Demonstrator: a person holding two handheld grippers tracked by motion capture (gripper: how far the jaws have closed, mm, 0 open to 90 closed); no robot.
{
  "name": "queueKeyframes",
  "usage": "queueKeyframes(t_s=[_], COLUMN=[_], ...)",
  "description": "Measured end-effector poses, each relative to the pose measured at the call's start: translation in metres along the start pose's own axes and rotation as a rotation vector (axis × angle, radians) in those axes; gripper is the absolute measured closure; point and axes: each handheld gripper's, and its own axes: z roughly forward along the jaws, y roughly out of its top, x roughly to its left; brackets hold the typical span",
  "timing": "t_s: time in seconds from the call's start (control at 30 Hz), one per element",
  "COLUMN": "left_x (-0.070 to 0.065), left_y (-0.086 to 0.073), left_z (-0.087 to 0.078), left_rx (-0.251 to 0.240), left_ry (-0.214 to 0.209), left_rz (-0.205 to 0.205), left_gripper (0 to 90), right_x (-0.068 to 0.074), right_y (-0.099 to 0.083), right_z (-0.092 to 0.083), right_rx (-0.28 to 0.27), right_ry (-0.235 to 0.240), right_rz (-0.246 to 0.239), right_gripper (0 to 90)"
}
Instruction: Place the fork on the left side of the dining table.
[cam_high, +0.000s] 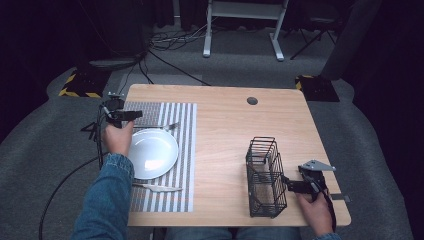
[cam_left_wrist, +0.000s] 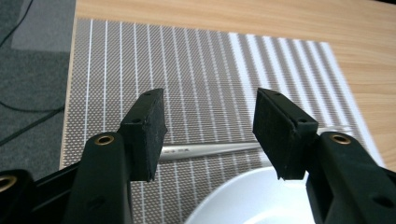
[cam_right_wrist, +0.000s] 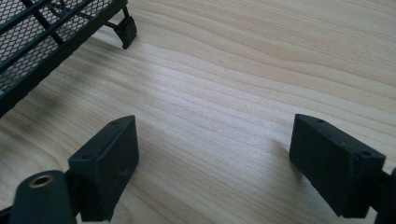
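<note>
Steel fork (cam_left_wrist: 210, 149) lies beneath the parted left gripper (cam_left_wrist: 208, 126); right gripper (cam_right_wrist: 212, 163) gapes empty.

Fork (cam_left_wrist: 212, 149) lying flat on striped placemat (cam_left_wrist: 196, 70)
Silver metal, handle level across the mat at the white plate's (cam_left_wrist: 252, 198) 12 o'clock edge, just beside the rim; tines end toward 3 o'clock.

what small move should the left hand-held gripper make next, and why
Probably lift clear and pull back. The left hand-held gripper is open above the fork, which lies flat on the striped placemat beside the white plate, apparently placed.
</note>
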Motion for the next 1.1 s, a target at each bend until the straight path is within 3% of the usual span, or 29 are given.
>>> queueKeyframes(t_s=[0.3, 0.4, 0.43, 0.53, 0.67, 0.87, 1.1], left_x=[-0.039, -0.05, -0.062, -0.078, -0.094, -0.116, -0.132], left_y=[0.0, -0.002, -0.004, -0.008, -0.015, -0.03, -0.045], left_z=[-0.037, -0.046, -0.057, -0.072, -0.088, -0.101, -0.111], left_rx=[-0.04, -0.057, -0.078, -0.107, -0.127, -0.129, -0.137], left_ry=[-0.024, -0.044, -0.069, -0.094, -0.128, -0.156, -0.192], left_rz=[0.11, 0.137, 0.16, 0.196, 0.223, 0.266, 0.309], left_gripper=[43.0, 42.7, 42.7, 42.6, 42.5, 41.6, 38.9], right_x=[0.0, 0.0, 0.0, 0.0, 0.0, 0.0, 0.0], right_y=[0.0, 0.0, 0.0, 0.0, 0.0, 0.001, 0.001], right_z=[0.0, 0.0, 0.0, 0.0, 0.0, 0.001, 0.001], right_rx=[0.0, 0.0, 0.0, 0.0, 0.0, 0.0, 0.001], right_ry=[0.001, 0.002, 0.002, 0.002, 0.003, 0.005, 0.006], right_rz=[-0.002, -0.002, -0.002, -0.001, -0.002, -0.003, -0.003], right_gripper=[15.9, 15.9, 15.8, 15.9, 15.8, 15.9, 15.8])
